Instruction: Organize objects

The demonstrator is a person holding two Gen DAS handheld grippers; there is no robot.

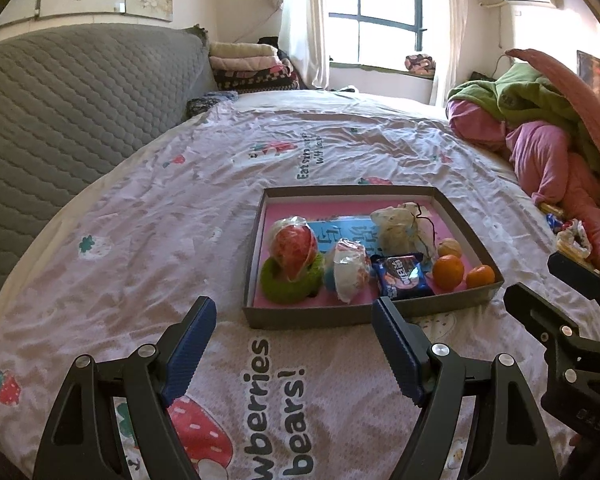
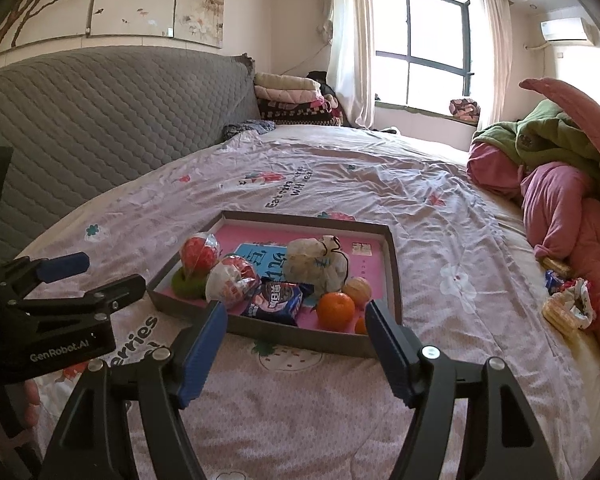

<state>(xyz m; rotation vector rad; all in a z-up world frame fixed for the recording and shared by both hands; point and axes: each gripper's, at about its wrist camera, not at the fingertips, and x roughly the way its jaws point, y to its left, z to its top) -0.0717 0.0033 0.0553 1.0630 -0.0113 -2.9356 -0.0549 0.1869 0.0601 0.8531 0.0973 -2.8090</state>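
A shallow grey box (image 1: 340, 316) with a pink floor lies on the bed; it also shows in the right wrist view (image 2: 300, 338). Inside are a wrapped red fruit (image 1: 293, 250) on a green ring (image 1: 288, 286), a white wrapped snack (image 1: 350, 274), a blue cookie pack (image 1: 402, 276), a white drawstring pouch (image 1: 398, 226) and small oranges (image 1: 448, 272). My left gripper (image 1: 294, 312) is open and empty, just before the box's near wall. My right gripper (image 2: 294, 316) is open and empty, over the same near wall.
The bed has a pink strawberry-print sheet (image 1: 180, 220). A grey quilted headboard (image 1: 60, 112) stands at the left. Piled pink and green bedding (image 2: 560, 184) lies at the right, with loose snack wrappers (image 2: 568, 304) beside it. Folded blankets (image 2: 292, 96) sit at the far end.
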